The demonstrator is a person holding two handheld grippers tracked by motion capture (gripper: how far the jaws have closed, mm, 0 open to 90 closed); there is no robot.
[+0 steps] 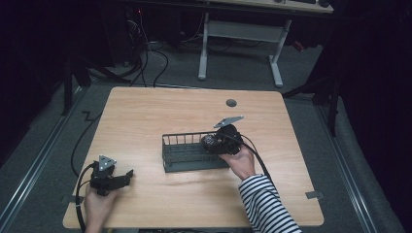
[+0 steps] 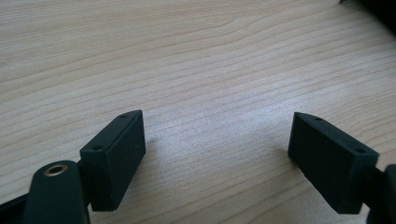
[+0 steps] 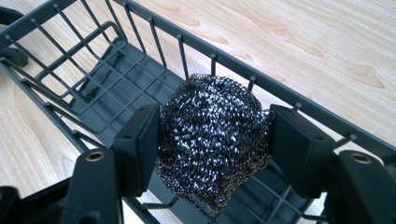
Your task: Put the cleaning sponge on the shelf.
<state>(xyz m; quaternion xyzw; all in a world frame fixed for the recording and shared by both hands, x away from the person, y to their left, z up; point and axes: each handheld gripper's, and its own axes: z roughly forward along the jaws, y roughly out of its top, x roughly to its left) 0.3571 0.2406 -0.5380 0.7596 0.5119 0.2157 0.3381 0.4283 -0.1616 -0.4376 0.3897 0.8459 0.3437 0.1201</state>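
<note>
— Where, then, relative to the right tongs? 
— Squarely between the pads; right tongs pinching the steel-wool scourer from both sides, just right of centre in the high view; held inside the right end of the wire basket, over its slatted floor, close against the far rail in the right gripper view; touching the floor or hanging just above it, impossible to tell.

— Long axis of the scourer? 
— None worth naming; a roundish ball, pointing nowhere, so no turning needed.

— And the basket? 
— Long and narrow; running left to right across the middle of the high view, and in the right gripper view stretching away toward the upper left of the frame; free floor lying that way.

— Nearer hand? 
— The right, plainly, already on it; left tongs well apart at lower left of the high view, spread wide over bare counter, gripping nothing.

— Coming move, at a guess? 
— Probably a letting-go straight down into the basket, or a lift up over the rail; either way hinging on clearing that near-touching far rail.
</note>
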